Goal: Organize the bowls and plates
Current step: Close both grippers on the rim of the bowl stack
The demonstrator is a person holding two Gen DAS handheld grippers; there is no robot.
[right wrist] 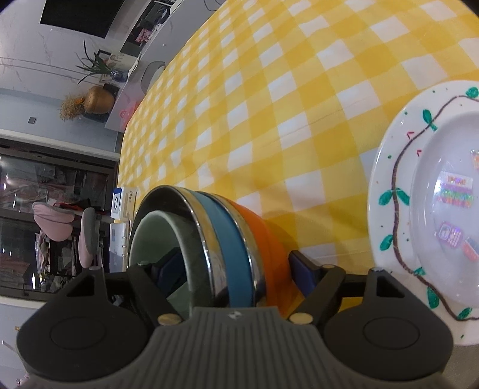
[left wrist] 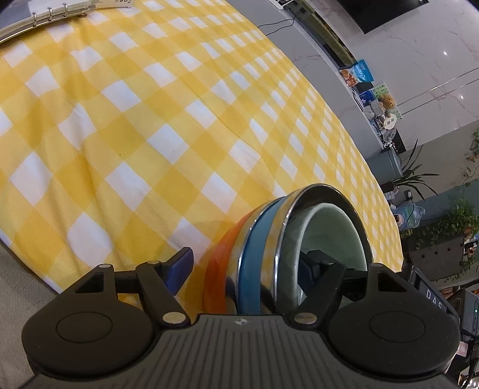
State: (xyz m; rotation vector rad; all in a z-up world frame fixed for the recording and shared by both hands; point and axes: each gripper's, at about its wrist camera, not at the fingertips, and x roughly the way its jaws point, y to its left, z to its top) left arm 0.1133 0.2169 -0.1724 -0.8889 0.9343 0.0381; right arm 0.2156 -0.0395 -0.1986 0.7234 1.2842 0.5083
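Observation:
A nested stack of bowls (left wrist: 260, 239) fills both wrist views: orange outermost, then a steel bowl with a blue band, another steel bowl and a pale green bowl innermost. It sits close against the yellow checked tablecloth (left wrist: 149, 119). My left gripper (left wrist: 245, 266) straddles the stack's wall, one finger inside the green bowl. Its outer finger (left wrist: 179, 267) stands off the orange side with cloth showing in the gap. My right gripper (right wrist: 233, 267) straddles the same stack (right wrist: 227, 239) from the opposite side, its outer finger (right wrist: 299, 266) against the orange bowl and the other inside.
A white plate (right wrist: 398, 209) painted with a brown vine and green leaves lies on the cloth right of the stack in the right wrist view. A ring binder (left wrist: 51, 15) lies at the far left. The table's edge and room furniture lie beyond.

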